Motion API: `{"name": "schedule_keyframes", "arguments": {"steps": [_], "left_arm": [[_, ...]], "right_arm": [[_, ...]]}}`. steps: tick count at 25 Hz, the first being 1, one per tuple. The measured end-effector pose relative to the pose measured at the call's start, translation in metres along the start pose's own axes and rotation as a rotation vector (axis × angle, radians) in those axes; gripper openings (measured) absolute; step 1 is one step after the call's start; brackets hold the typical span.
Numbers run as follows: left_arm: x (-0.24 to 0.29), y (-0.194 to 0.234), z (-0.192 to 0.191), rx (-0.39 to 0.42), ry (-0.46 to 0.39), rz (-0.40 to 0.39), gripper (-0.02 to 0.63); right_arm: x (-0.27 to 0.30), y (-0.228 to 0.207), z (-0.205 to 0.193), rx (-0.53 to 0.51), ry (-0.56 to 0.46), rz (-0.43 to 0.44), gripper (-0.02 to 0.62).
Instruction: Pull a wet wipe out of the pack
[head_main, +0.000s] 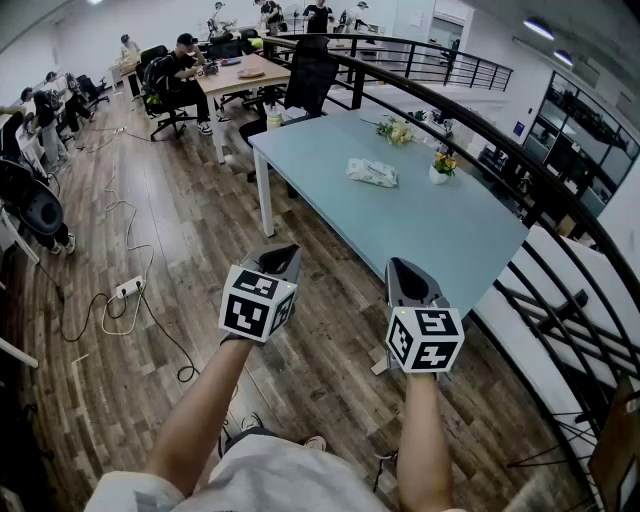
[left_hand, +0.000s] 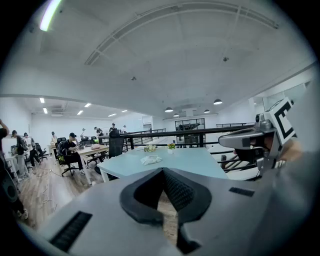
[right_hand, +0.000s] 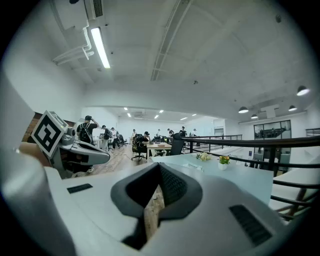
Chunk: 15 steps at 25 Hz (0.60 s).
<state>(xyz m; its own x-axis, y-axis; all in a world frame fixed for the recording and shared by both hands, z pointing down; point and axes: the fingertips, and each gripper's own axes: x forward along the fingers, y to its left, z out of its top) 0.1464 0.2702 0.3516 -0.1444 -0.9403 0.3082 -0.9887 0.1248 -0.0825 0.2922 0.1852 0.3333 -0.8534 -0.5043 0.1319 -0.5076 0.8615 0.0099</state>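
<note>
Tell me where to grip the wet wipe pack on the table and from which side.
Probably the short end away from the flower pot, coming down from above. The wet wipe pack lies flat and crumpled on the table, so a level approach finds little to pinch, and the pot stands near its other end. Its opening is too small to make out.

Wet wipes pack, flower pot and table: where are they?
wet wipes pack (head_main: 372, 172): head view, middle of the pack.
flower pot (head_main: 439, 175): head view, on the white pot.
table (head_main: 440, 235): head view, bare top nearer the person.
</note>
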Motion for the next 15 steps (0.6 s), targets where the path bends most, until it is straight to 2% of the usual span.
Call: {"name": "schedule_keyframes", "arguments": {"steps": [15], "left_arm": [[0.008,-0.009,-0.002,-0.005,-0.001,0.013,-0.008]], "right_arm": [[0.000,-0.007,-0.011,0.031,-0.007,0.025,0.009]]}}
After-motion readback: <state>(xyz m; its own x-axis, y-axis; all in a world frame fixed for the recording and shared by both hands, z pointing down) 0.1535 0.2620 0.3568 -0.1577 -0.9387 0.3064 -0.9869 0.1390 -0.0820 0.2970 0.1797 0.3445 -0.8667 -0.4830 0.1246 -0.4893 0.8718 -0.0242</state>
